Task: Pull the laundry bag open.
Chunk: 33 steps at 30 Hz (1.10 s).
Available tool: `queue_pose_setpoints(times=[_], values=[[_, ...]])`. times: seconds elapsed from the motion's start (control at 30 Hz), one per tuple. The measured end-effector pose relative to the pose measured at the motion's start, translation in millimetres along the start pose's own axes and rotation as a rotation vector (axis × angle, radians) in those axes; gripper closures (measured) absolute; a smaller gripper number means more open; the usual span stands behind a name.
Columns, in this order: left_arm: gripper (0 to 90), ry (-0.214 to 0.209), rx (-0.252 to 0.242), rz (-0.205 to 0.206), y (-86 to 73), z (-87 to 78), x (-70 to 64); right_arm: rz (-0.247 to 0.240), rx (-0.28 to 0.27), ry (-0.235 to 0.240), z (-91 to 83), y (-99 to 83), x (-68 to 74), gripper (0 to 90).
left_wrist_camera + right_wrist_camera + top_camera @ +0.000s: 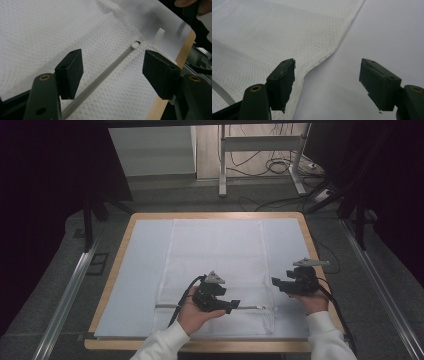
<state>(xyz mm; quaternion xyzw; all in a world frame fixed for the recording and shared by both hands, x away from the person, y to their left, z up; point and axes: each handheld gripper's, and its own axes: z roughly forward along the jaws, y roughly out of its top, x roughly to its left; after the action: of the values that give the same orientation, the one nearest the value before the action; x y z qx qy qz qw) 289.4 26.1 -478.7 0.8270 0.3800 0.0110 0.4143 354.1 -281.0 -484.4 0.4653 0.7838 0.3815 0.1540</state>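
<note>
Left gripper (112, 72) above mesh bag's zipper (105, 75).

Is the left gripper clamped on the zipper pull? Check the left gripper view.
No, the left gripper has its jaws wide apart above the zipper, and the white zipper pull lies untouched farther along.

Dim, even overhead light, dark vignetted corners in the high view, close gripper views softly blurred.

White sleeves (165, 342); black jaws, brass screws, grey plates.
</note>
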Motion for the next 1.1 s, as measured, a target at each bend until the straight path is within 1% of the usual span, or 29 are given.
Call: queue_pose_setpoints(times=[0.07, 0.17, 0.2, 0.4, 0.6, 0.63, 0.67, 0.73, 0.77, 0.8, 0.83, 0.97, 1.03, 1.1], values=[[33.3, -0.005, 0.0, 0.0, 0.8, 2.5, -3.5, -0.001, 0.001, 0.0, 0.0, -0.2, 0.1, 28.0], [33.5, -0.007, -0.005, 0.01, 3.4, 4.3, -8.3, -0.004, 0.004, -0.003, -0.4, -0.5, 0.9, 28.0], [33.6, -0.009, -0.012, 0.007, 4.3, 5.3, -9.7, -0.005, 0.003, -0.004, -0.5, -0.6, 0.8, 28.0], [34.2, -0.02, -0.009, 0.009, 6.8, 10.6, -15.4, -0.003, 0.002, -0.004, -0.4, -0.5, 0.6, 28.0], [34.8, -0.018, 0.0, 0.018, 8.6, 14.6, -18.4, -0.005, 0.005, -0.008, -0.1, -1.2, 0.4, 28.0], [35.3, -0.017, -0.003, 0.007, 9.8, 17.3, -18.8, -0.005, 0.007, -0.008, 0.2, -1.3, 0.4, 28.0], [36.2, -0.014, 0.008, 0.007, 10.5, 18.4, -18.3, -0.007, 0.007, -0.008, 0.4, -1.4, 0.4, 28.0], [37.6, -0.016, 0.016, -0.009, 11.0, 21.5, -17.6, -0.006, 0.009, -0.012, 0.4, -1.5, 0.6, 28.0], [38.0, -0.025, 0.016, -0.023, 11.1, 23.8, -17.9, -0.007, 0.008, -0.014, 0.3, -1.5, 0.7, 28.0], [38.1, -0.031, 0.026, -0.023, 11.4, 25.3, -17.6, -0.007, 0.007, -0.015, 0.1, -1.5, 0.9, 28.0], [38.2, -0.037, 0.026, -0.031, 11.6, 27.0, -18.0, -0.008, 0.006, -0.016, -0.2, -1.4, 0.9, 28.0], [38.9, -0.036, 0.037, -0.029, 12.6, 30.6, -17.9, -0.006, 0.003, -0.018, -0.6, -1.3, 0.2, 28.0], [40.1, -0.044, 0.042, -0.046, 13.4, 34.0, -17.3, -0.006, 0.003, -0.019, -0.5, -1.5, -0.1, 28.0], [40.7, -0.048, 0.046, -0.05, 13.6, 35.0, -16.8, -0.006, 0.004, -0.021, -0.5, -1.7, -0.3, 28.0]])
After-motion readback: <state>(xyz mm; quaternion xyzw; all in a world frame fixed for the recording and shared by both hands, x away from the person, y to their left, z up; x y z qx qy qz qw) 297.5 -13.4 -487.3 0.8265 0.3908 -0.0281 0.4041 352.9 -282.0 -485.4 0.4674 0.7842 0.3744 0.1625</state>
